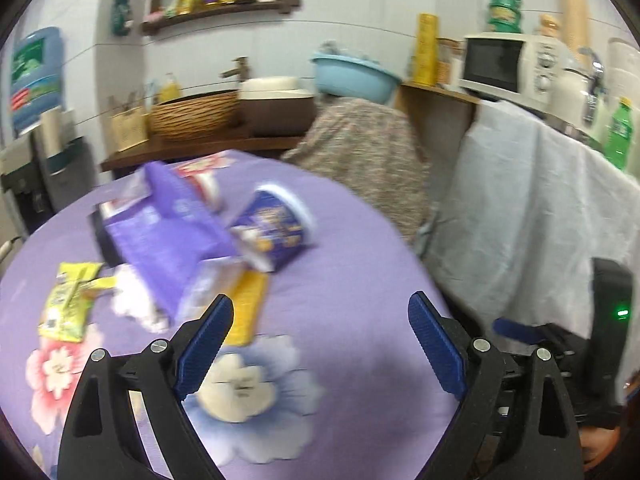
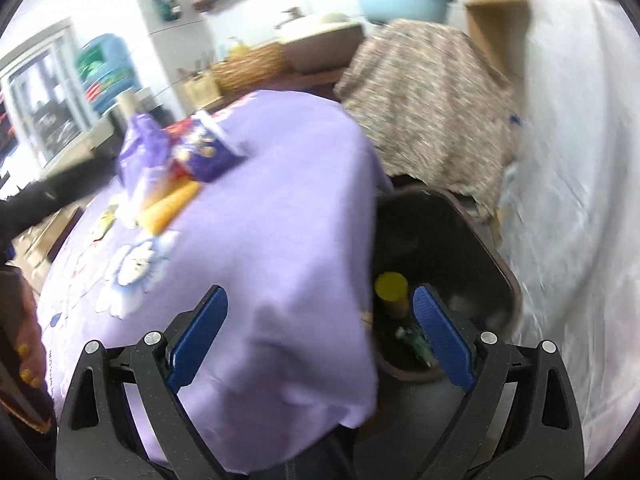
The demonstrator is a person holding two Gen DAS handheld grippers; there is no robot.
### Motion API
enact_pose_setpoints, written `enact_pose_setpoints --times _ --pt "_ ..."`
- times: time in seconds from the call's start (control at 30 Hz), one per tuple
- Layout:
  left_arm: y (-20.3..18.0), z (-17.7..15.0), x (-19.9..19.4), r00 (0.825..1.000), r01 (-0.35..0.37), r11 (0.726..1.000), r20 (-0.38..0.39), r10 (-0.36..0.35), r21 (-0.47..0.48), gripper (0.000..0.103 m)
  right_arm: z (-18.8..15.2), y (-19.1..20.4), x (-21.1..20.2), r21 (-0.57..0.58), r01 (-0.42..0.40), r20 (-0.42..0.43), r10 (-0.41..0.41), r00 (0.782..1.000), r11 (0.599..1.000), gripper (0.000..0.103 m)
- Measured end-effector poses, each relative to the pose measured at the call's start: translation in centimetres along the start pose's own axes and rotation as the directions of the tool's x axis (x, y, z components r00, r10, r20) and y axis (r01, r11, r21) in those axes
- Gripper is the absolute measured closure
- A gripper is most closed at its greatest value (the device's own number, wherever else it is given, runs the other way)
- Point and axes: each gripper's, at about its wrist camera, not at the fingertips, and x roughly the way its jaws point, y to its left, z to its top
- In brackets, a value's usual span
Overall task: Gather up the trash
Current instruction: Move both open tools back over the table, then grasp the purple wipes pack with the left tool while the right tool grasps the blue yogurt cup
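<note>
Trash lies on a table with a purple floral cloth (image 1: 340, 272): a purple bag (image 1: 168, 236), a purple cup on its side (image 1: 276, 228), a yellow flat packet (image 1: 248, 308), a yellow-green wrapper (image 1: 68, 300) and white crumpled paper (image 1: 132, 300). My left gripper (image 1: 320, 336) is open and empty above the cloth, just right of the pile. My right gripper (image 2: 320, 332) is open and empty over the table's right edge, beside a dark bin (image 2: 440, 248) that holds a yellow-capped item (image 2: 391, 286). The pile shows far left in the right wrist view (image 2: 180, 160).
A patterned cloth (image 1: 372, 160) covers something behind the table. White cloth (image 1: 520, 208) drapes a counter on the right, with a microwave (image 1: 500, 64) and green bottle (image 1: 620, 132). A wooden shelf holds a basket (image 1: 196, 116) and a blue basin (image 1: 356, 76).
</note>
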Motion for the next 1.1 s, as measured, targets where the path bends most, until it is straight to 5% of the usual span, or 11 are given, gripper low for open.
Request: enact_pose_setpoints --times 0.17,0.37,0.57,0.67,0.77,1.1 --pt "4.1 0.2 2.3 0.986 -0.166 0.986 -0.031 0.166 -0.019 0.015 0.6 3.1 0.2 -0.052 -0.038 0.000 0.038 0.999 0.998 0.010" --pt "4.9 1.2 5.5 0.975 -0.212 0.977 -0.074 0.211 0.000 0.018 0.2 4.5 -0.4 -0.093 -0.032 0.002 0.032 0.999 0.995 0.010" --pt "4.0 1.3 8.8 0.947 -0.285 0.954 -0.129 0.295 0.092 0.031 -0.1 3.6 -0.7 -0.062 -0.025 -0.014 0.024 1.000 0.998 0.010" --pt "4.1 1.3 9.2 0.932 -0.330 0.938 -0.121 0.341 0.104 0.045 -0.1 3.3 -0.6 -0.059 -0.021 -0.019 0.019 1.000 0.998 0.010" --pt "4.8 1.4 9.3 0.934 -0.322 0.944 -0.135 0.330 0.079 0.064 -0.1 3.2 -0.5 -0.058 -0.022 -0.025 0.020 0.999 0.998 0.010" --pt "6.8 0.5 2.0 0.974 -0.224 0.970 0.006 0.226 -0.091 0.080 1.5 4.4 0.3 -0.142 -0.031 -0.008 0.030 1.000 0.989 0.010"
